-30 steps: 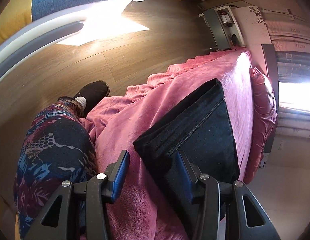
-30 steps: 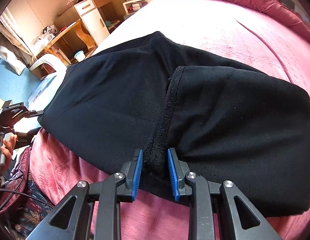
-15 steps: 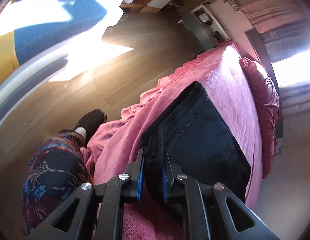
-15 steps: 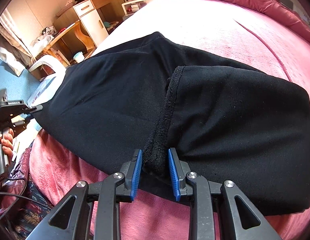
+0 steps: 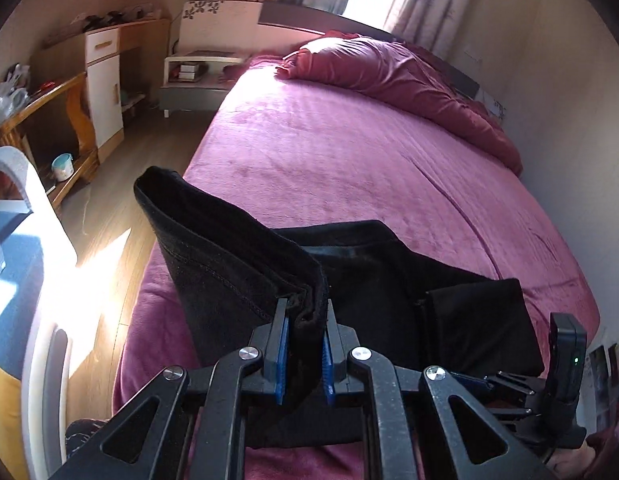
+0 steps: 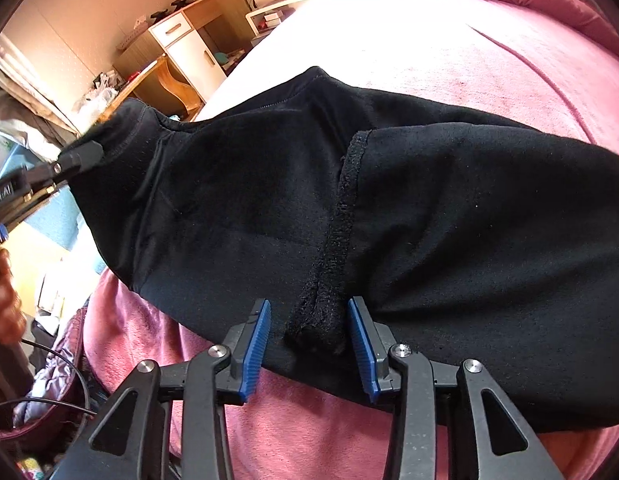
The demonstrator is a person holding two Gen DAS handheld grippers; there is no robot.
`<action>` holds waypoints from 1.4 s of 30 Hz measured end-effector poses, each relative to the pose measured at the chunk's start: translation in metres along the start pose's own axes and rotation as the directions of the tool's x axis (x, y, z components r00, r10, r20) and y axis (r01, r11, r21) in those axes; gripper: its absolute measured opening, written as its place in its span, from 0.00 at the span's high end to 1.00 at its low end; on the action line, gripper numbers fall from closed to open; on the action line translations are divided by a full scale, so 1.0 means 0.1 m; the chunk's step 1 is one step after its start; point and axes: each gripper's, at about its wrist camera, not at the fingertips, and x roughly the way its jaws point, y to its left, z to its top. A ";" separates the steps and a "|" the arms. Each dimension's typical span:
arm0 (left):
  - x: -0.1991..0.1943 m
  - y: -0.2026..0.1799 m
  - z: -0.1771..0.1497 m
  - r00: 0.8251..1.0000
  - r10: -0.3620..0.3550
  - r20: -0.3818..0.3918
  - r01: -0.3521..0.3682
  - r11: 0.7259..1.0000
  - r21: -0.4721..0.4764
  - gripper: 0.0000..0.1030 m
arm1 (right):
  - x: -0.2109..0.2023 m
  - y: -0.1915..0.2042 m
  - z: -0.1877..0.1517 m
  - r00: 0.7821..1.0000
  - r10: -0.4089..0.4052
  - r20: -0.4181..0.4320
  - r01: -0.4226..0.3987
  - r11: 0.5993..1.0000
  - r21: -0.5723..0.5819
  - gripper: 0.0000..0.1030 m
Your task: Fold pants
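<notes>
Black pants [image 5: 389, 280] lie across the near end of a pink bed [image 5: 349, 160]. My left gripper [image 5: 305, 320] is shut on a bunched edge of one end and holds that end up off the bed, so the cloth stands as a raised flap [image 5: 213, 248]. In the right wrist view that same gripper [image 6: 77, 158] pinches the far left end of the pants [image 6: 249, 200]. My right gripper [image 6: 308, 304] is low over the near edge, its jaws opening. A thick folded hem [image 6: 333, 240] lies between the blue pads [image 6: 253, 352], which stand clear of it.
A rolled red duvet [image 5: 389, 68] lies along the head of the bed. A nightstand [image 5: 197, 80], a white cabinet [image 5: 103, 80] and a wooden desk [image 5: 49, 104] stand left of the bed. A white and blue frame [image 5: 37, 240] is near left. A hand [image 6: 3, 300] is at the left edge.
My left gripper has shut on the pants' end, rolled, and lifted it up and over the bed. My right gripper's pads have spread away from the hem they pinched.
</notes>
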 end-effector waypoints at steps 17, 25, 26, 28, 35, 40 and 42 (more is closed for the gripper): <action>0.04 -0.31 -0.16 1.000 -0.004 -0.021 0.007 0.994 0.105 0.87 | -0.24 -0.16 0.38 0.984 0.177 0.012 -0.178 0.980 0.088 0.48; -0.04 -0.29 -0.19 1.000 -0.031 0.002 0.030 0.993 0.116 0.87 | -0.11 0.57 1.12 0.941 0.333 -0.061 -0.338 0.934 -0.112 0.29; -0.05 -0.28 -0.20 0.999 -0.033 0.005 0.032 0.993 0.118 0.87 | -0.06 0.71 1.19 0.936 0.343 -0.082 -0.352 0.925 -0.143 0.24; -0.08 -0.28 -0.21 0.999 -0.039 0.013 0.037 0.992 0.121 0.87 | 0.05 0.93 1.31 0.941 0.318 -0.113 -0.335 0.920 -0.202 0.21; -0.15 -0.31 -0.25 0.998 -0.055 0.033 0.048 0.985 0.165 0.87 | 0.54 1.35 1.49 0.929 0.268 -0.254 -0.334 0.904 -0.267 0.21; -0.20 -0.38 -0.29 0.997 -0.073 0.039 0.063 0.976 0.210 0.87 | 0.89 1.50 1.45 0.932 0.122 -0.342 -0.248 0.902 -0.353 0.82; -0.24 -0.38 -0.29 0.996 -0.086 0.032 0.076 0.970 0.229 0.86 | 0.89 1.46 1.40 0.933 0.126 -0.338 -0.248 0.906 -0.344 0.86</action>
